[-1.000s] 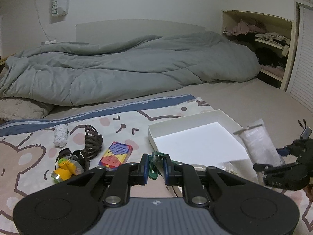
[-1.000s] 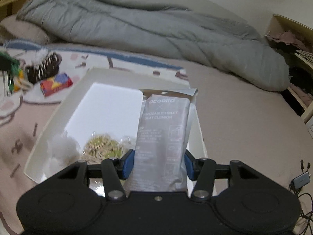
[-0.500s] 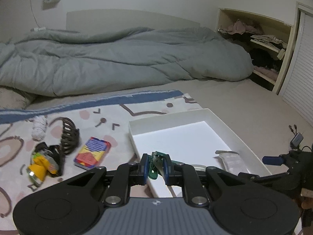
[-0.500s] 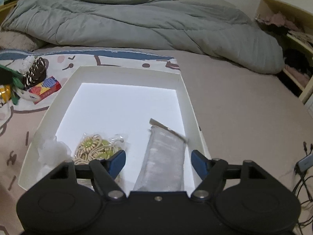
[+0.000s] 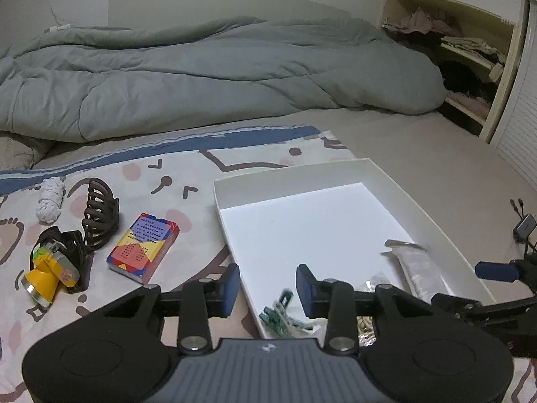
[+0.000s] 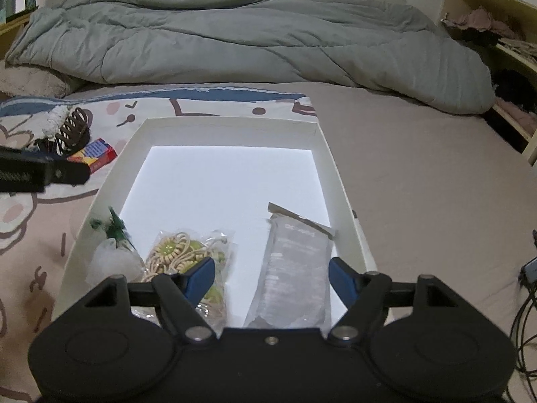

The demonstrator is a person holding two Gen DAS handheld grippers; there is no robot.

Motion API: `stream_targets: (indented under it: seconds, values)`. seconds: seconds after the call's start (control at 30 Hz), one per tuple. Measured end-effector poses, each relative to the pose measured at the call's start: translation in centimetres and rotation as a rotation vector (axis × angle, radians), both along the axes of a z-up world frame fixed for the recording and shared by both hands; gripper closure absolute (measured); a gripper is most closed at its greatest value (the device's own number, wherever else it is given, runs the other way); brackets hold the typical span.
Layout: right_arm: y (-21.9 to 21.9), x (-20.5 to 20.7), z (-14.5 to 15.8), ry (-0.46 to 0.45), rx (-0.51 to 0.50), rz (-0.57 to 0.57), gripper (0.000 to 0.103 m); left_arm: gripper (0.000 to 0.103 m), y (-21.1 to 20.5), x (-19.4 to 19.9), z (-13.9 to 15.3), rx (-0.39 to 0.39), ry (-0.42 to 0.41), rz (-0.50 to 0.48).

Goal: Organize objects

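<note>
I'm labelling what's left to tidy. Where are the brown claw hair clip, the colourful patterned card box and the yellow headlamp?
brown claw hair clip (image 5: 100, 213): left wrist view, on its curved teeth.
colourful patterned card box (image 5: 143, 248): left wrist view, top face.
yellow headlamp (image 5: 47, 273): left wrist view, yellow body.

You have one white tray (image 6: 332, 168) at the centre, holding four things: one green clip (image 6: 115, 226) at 9 o'clock, one white fluffy ball (image 6: 112, 262) at 8 o'clock, one bag of coiled hair ties (image 6: 188, 255) at 7 o'clock and one grey sachet (image 6: 295, 265) at 5 o'clock. Four things lie outside on your mat at 9 o'clock: one colourful box (image 5: 143, 248), one dark claw clip (image 5: 99, 215), one yellow headlamp (image 5: 50, 270) and one white roll (image 5: 50, 198).
</note>
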State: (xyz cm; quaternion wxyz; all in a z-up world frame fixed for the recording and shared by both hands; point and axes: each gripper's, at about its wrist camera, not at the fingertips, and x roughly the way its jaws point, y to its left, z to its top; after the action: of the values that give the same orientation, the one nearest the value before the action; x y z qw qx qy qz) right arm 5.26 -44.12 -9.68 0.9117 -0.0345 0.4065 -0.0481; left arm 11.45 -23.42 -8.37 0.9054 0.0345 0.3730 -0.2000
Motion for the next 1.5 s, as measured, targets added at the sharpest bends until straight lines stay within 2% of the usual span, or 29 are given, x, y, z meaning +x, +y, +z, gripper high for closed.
stream_targets:
  seconds: [0.23,0.5,0.83,1.03,1.1,1.17,1.27,1.5]
  values:
    - [-1.4,0.0,0.2,0.005,0.090,-0.066,0.026,0.063,0.3,-0.4,-0.1,0.009,0.015,-0.008]
    - [-2.4,-0.5,0.6,-0.008,0.125,-0.116,0.026,0.062,0.3,-1.3,0.7,-0.010,0.007,-0.021]
    - [-2.0,-1.9,3.1,-0.095,0.168,-0.144,0.026,0.061,0.9,-2.5,2.4,-0.027,-0.020,-0.013]
    - [-1.7,-2.8,4.3,-0.141,0.169,-0.152,0.025,0.048,1.5,-3.4,3.4,-0.025,-0.053,0.000]
    - [-1.6,-3.1,4.6,-0.151,0.159,-0.153,0.024,0.039,1.7,-3.7,3.7,-0.027,-0.061,0.012]
    - [-1.3,-3.4,4.9,-0.164,0.142,-0.151,0.019,0.024,2.1,-4.0,4.0,-0.036,-0.068,0.030]
    - [-1.0,-3.8,5.3,-0.186,0.126,-0.149,0.008,0.015,2.3,-4.5,4.2,-0.038,-0.078,0.034]
    - [-0.5,-4.4,5.8,-0.211,0.106,-0.141,0.003,0.006,2.6,-5.2,4.5,-0.022,-0.098,0.040]
